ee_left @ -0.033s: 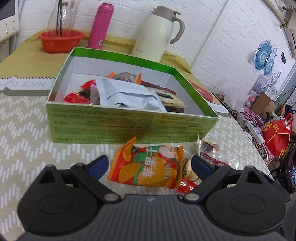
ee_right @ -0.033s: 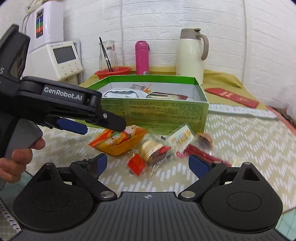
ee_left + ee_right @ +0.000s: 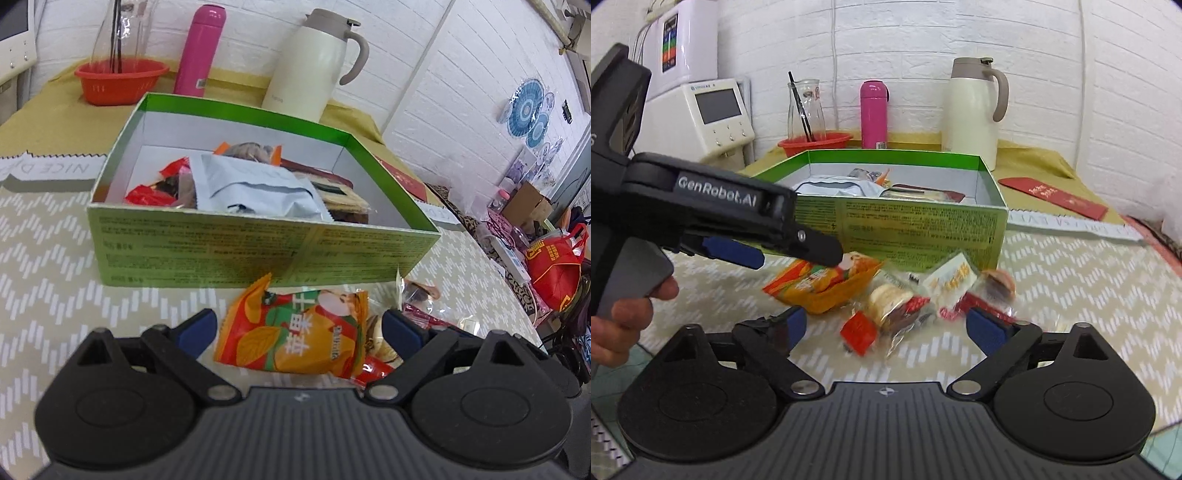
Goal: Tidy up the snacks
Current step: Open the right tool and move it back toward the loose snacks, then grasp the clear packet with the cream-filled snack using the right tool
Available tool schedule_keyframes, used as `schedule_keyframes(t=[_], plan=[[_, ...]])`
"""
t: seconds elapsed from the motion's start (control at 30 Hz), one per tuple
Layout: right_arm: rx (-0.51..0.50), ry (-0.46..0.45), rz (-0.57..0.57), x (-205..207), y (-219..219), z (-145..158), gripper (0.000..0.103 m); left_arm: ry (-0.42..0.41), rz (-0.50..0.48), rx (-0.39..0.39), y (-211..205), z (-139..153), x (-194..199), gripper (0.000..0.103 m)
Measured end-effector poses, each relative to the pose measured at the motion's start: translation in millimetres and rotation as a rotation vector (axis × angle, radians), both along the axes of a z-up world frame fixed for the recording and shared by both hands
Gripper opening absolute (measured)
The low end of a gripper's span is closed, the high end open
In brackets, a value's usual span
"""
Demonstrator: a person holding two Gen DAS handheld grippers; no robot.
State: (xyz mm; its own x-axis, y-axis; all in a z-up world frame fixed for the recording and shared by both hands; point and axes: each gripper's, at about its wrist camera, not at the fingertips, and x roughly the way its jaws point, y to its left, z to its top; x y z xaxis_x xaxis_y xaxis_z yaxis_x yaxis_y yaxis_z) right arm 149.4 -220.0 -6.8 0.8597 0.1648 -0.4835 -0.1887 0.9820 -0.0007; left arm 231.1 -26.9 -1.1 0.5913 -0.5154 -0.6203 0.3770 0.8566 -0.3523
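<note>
Now we hover our left gripper [image 3: 299, 328], jaws wide and empty, over the orange snack packet [image 3: 295, 332]; next we close, then lift it into the green box [image 3: 258, 251].

A green box [image 3: 258, 251] with a white inside sits on a beige tablecloth [image 3: 48, 280] with white zigzag dashes, beside an orange snack packet [image 3: 295, 332], a pink flask [image 3: 199, 48] and cream jug [image 3: 314, 62].

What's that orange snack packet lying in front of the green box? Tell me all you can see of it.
The orange snack packet is a glossy, puffy plastic pouch, sealed, printed with leaves, a green band and white characters. It lies flat on the patterned tablecloth just before the green cardboard box, between the open left gripper's blue fingers, overlapping smaller wrapped snacks beside it.
</note>
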Motion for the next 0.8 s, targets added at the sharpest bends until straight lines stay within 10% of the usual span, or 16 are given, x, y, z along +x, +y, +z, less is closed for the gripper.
schedule_keyframes(t=[0.1, 0.23, 0.33, 0.5, 0.8], plan=[[0.032, 0.049, -0.007, 12, -6, -3, 0.089, 0.01, -0.014, 0.021, -7, -5, 5, 0.089], [0.119, 0.069, 0.016, 1, -17, -3, 0.036, -0.006, -0.03, 0.023, -7, -7, 3, 0.07], [0.128, 0.075, 0.023, -11, -19, 0, 0.018, 0.001, -0.044, 0.019, -9, -7, 1, 0.066], [0.114, 0.055, 0.037, -25, -19, 2, 0.022, 0.014, -0.06, -0.006, -11, -4, -9, 0.049], [0.117, 0.026, 0.003, -19, -18, 4, 0.1, -0.023, -0.116, -0.099, -14, 26, -26, 0.058]])
